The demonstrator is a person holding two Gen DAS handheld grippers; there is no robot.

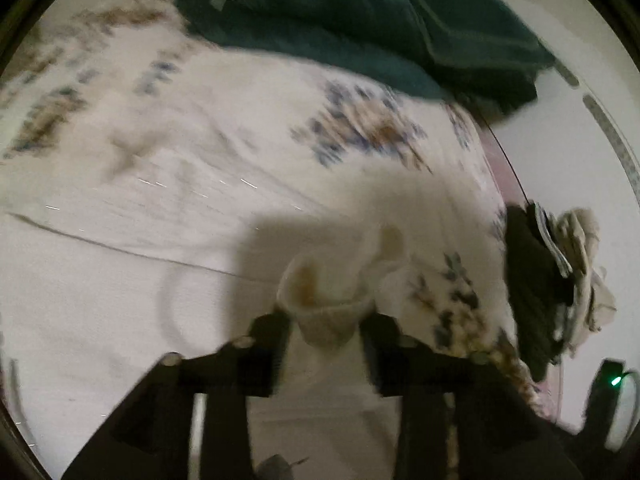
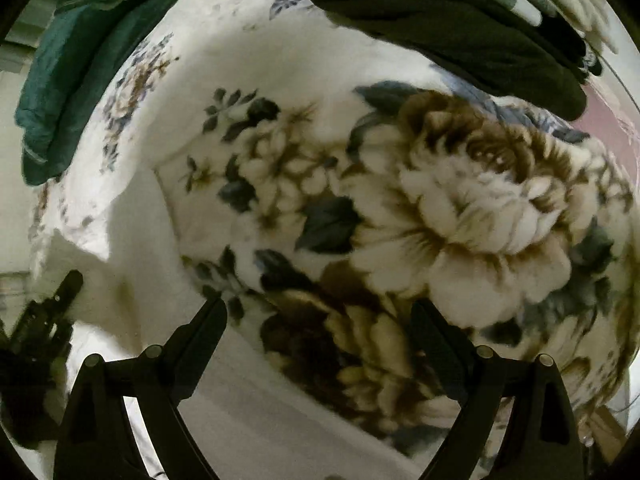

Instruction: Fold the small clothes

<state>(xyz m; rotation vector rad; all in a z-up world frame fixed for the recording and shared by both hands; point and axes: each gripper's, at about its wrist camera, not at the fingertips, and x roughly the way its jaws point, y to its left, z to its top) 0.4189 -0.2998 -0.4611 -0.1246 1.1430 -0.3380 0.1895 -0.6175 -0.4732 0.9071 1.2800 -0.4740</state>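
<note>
Left gripper (image 1: 326, 326): jaws part-open, a small white sock (image 1: 332, 300) with brown stains between them; contact with the pads unclear through blur. Sock lies on the floral bedspread (image 1: 200, 140). Right gripper (image 2: 320, 320): jaws wide, empty, above the bedspread's flower print. Green blanket (image 1: 340, 12) beyond.
</note>
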